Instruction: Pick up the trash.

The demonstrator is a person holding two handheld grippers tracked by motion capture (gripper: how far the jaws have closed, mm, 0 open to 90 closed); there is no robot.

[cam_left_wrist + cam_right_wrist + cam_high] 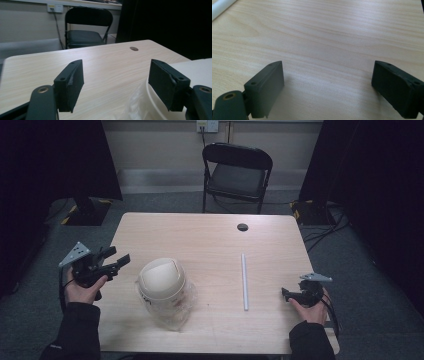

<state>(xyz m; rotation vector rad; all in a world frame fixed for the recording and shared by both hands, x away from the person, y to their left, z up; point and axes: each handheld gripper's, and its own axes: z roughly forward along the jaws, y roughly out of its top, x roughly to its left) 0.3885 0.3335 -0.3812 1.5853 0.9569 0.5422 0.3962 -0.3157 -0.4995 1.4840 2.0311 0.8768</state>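
Note:
A small cream bin [162, 282] with a swing lid stands on the left half of the table, with a clear plastic bag [176, 312] around its base. My left gripper [119, 256] is held above the table's left edge, just left of the bin, open with nothing between its jaws. In the left gripper view, the left gripper [116, 85] has the bin's pale top [200, 71] behind its right-hand jaw. A thin white rod [244, 281] lies lengthwise on the right half of the table. My right gripper [285, 294] rests low near the right edge, open and empty, with bare wood in front of it [328, 85].
The wooden table [210, 240] has a round cable hole [242, 227] near its far edge. A black folding chair [237, 172] stands behind it, under a wall outlet [207, 126]. Dark curtains hang on both sides, and cables lie on the floor at right [320, 227].

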